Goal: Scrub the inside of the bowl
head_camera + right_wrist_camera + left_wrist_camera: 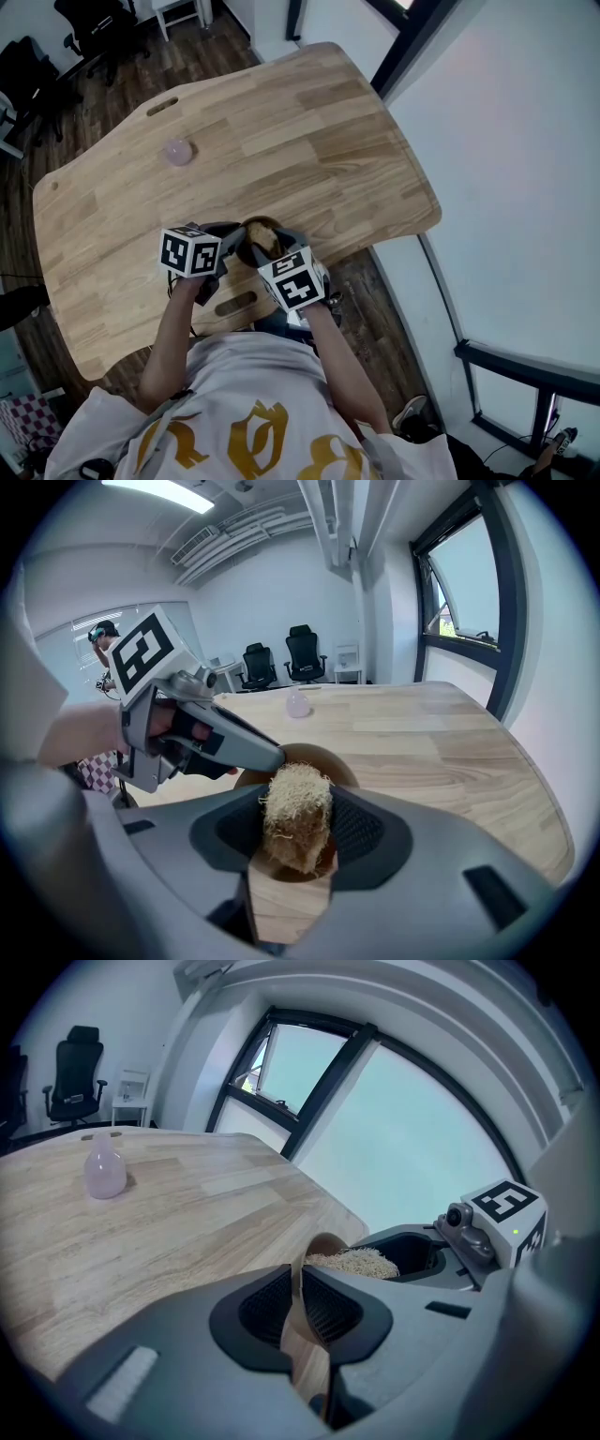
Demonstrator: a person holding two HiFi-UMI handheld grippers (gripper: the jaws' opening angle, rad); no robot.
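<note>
**Bowl clamped by its rim, scrub pad down inside it**

Head view. Steep look down onto a pale wooden desk (pixel 309 122). At its near edge, close to the person's body, a small brown bowl (pixel 263 228). Left gripper (pixel 234 246) and right gripper (pixel 267 253) meeting at the bowl from either side. Well apart, farther back on the desk, 1 small pink vase (pixel 178 152).

Left gripper view. Jaws almost together, clamped on the bowl's thin wooden wall (pixel 309 1279), 1 pad inside the rim and 1 outside. Just past the rim, a straw-coloured fibrous scrub pad (pixel 354 1262), carried in the right gripper's jaws. Pink vase (pixel 103 1168) upright on the desk, far left.

Right gripper view. Jaws closed on the scrub pad (pixel 295 813), lower end of the pad down inside the bowl (pixel 323 759). Contact with the inner surface hidden behind the pad. Nothing else visible in the bowl: no water, no foam, no food. Tip of the left gripper (pixel 267 757) on the rim at the left. Unclear whether the bowl rests on the desk or is lifted slightly.

Step in hand, as a judgement: the scrubbing itself, with the bowl steadied and the pad already in. Next move probably calls for sweeping the pad round the inner wall and floor under firm pressure. Also calls for a tight clamp on the rim, to stop a light bowl twisting or slipping so near the desk edge.
</note>
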